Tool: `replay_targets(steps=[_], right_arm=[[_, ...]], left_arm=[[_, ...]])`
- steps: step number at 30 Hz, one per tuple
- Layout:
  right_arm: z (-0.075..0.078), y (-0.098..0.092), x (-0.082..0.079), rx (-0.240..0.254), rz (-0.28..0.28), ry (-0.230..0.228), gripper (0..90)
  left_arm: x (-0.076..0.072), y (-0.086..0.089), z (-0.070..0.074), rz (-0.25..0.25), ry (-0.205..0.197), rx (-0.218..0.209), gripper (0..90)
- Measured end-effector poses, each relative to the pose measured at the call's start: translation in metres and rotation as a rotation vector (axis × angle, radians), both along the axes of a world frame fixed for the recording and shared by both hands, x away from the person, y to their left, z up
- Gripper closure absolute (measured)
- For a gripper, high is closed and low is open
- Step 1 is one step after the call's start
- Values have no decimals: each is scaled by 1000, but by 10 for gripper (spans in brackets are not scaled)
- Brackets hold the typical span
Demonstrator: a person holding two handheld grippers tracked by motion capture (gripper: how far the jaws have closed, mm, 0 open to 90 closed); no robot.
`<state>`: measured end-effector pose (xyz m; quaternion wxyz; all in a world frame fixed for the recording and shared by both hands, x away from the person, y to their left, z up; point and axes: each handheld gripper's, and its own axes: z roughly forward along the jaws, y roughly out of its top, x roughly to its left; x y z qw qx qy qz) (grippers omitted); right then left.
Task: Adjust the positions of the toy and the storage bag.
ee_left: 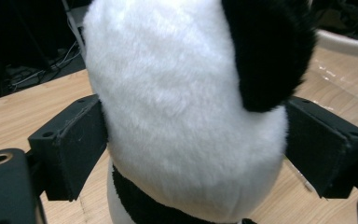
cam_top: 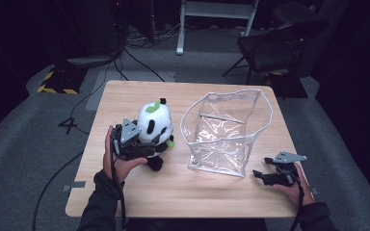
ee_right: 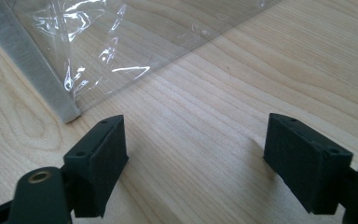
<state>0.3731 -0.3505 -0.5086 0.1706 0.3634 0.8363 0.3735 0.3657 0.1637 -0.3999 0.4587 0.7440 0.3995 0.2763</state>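
Left gripper (cam_top: 147,144): jaws clasp plush panda (cam_top: 155,126), upright at table's left. Clear plastic bag (cam_top: 224,132): centre, mouth open, standing. Right gripper (cam_top: 262,176): jaws spread, empty, near bag's corner. Risk: soft plush may slip, or floppy bag collapse unsupported. Surface: light wooden table (cam_top: 125,98); dark room, grey floor, chair (cam_top: 274,43).

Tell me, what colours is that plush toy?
White and black, green leaf on top; plush panda, best in the high view.
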Motion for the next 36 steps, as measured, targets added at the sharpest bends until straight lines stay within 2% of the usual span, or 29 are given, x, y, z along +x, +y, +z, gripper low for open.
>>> replay_targets(steps=[3, 5, 7, 8, 11, 13, 15, 19, 22, 26, 32, 33, 36], right_arm=[[0, 0, 0, -1, 1, 0, 208], [0, 0, 0, -1, 1, 0, 209], [0, 0, 0, 1, 0, 0, 209], [0, 0, 0, 1, 0, 0, 211], [0, 0, 0, 2, -1, 1, 213], [0, 0, 0, 2, -1, 1, 213], [0, 0, 0, 2, -1, 1, 212], [0, 0, 1, -1, -5, -1, 210], [0, 0, 1, -1, -5, -1, 209], [0, 0, 1, -1, -6, -2, 211], [0, 0, 1, -1, -8, -2, 209], [0, 0, 1, -1, -9, -1, 209], [0, 0, 1, 0, -10, -1, 211]], left_arm=[[4, -4, -2, 13, 13, 23, 66], [8, -7, -3, 32, 6, 53, 54], [8, -8, -3, 35, 2, 54, 68], [9, -7, -3, 34, -2, 59, 127], [11, -3, -2, 24, -6, 59, 255], [10, -2, -2, 22, -10, 62, 283], [9, -1, -5, 24, -28, 47, 328], [7, 0, -7, 23, -48, 33, 366], [7, 1, -8, 21, -48, 30, 375], [7, 3, -9, 26, -47, 2, 378], [5, 5, -8, 4, -53, 9, 399], [2, 4, -8, 1, -75, 14, 408], [0, 3, -6, -2, -97, 26, 415]])
